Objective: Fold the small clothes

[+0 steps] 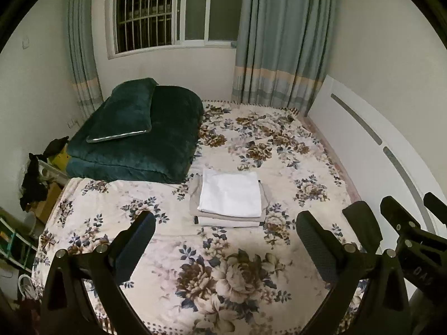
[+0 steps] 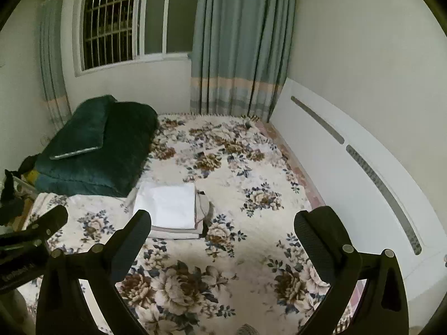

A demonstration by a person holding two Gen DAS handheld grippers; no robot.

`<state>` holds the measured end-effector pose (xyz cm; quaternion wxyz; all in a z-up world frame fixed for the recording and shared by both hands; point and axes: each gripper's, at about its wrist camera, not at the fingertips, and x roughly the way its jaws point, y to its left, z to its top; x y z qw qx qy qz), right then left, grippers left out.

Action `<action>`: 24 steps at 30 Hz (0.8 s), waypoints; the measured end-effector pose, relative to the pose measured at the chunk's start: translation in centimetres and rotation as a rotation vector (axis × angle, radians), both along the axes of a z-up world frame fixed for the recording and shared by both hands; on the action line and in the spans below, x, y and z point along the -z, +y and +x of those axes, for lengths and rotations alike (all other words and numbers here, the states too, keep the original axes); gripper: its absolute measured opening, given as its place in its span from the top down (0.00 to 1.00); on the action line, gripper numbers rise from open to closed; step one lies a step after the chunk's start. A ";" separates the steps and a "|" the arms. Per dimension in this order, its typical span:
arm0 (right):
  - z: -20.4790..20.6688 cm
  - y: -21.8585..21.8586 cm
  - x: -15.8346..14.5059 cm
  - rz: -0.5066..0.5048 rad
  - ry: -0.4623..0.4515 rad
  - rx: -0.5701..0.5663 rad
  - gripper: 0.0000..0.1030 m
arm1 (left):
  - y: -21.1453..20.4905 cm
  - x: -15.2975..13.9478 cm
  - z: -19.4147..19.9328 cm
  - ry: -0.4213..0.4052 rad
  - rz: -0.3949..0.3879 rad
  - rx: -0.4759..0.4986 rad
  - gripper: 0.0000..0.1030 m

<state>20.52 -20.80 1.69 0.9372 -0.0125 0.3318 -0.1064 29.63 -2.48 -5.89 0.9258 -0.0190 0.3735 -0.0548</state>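
Observation:
A neat stack of folded clothes lies on the flowered bedspread (image 1: 293, 173), with a white folded piece (image 1: 230, 192) on top of beige folded pieces (image 1: 229, 220). The stack also shows in the right wrist view (image 2: 167, 205). My left gripper (image 1: 225, 231) is open and empty, held above the bed just short of the stack. My right gripper (image 2: 222, 230) is open and empty, to the right of the stack. The right gripper shows at the right edge of the left wrist view (image 1: 396, 217), and the left gripper shows at the left edge of the right wrist view (image 2: 33, 231).
A folded dark green quilt (image 1: 156, 145) with a green pillow (image 1: 125, 111) on it fills the bed's far left. A white headboard (image 1: 371, 156) runs along the right side. A window (image 1: 173, 8) and curtains (image 1: 282, 42) are behind. Clutter (image 1: 33, 178) stands left of the bed.

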 end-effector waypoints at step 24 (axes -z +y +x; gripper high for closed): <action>-5.8 0.7 -3.8 0.010 0.021 -0.054 0.00 | 1.1 -3.3 -5.6 -0.011 0.024 -0.067 0.00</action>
